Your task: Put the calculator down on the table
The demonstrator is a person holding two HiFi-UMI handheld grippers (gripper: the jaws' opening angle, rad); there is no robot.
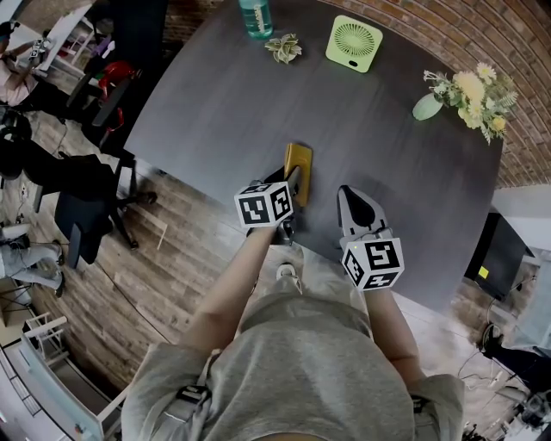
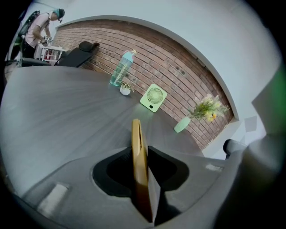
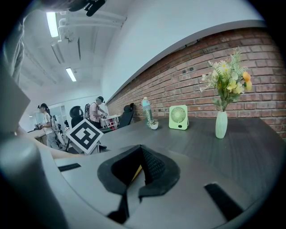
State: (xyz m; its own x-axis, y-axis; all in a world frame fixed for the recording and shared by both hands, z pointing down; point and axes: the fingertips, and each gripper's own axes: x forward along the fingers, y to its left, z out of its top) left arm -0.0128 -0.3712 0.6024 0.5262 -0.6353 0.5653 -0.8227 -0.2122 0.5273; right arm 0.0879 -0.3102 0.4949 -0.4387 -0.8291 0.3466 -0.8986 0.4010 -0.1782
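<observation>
From the head view, your left gripper [image 1: 291, 191] holds the yellow calculator [image 1: 299, 164] over the dark table [image 1: 215, 103]. The calculator is well short of the green fan [image 1: 354, 43], on your side of it and a little to its left. This view does not show whether its far end touches the tabletop. Your right gripper [image 1: 346, 191] hovers nearer you than the fan, roughly in line with it. It is empty and its tips meet in a point. A teal bottle [image 1: 255, 17] stands left of the fan and a vase of flowers [image 1: 428, 106] right of it.

In your left gripper view, the calculator [image 2: 136, 134] stands edge-on between the jaws of the left gripper [image 2: 144, 154]. The jaws sit narrow against both of its faces, and no gap shows on either side. Its far edge points towards the fan [image 2: 153, 97] but stops well before it.

In your right gripper view, the right gripper [image 3: 142, 154] has its jaws drawn together with nothing held. Only a thin yellow sliver of the calculator [image 3: 136, 172] shows past them, below and left of the fan [image 3: 178, 117].
</observation>
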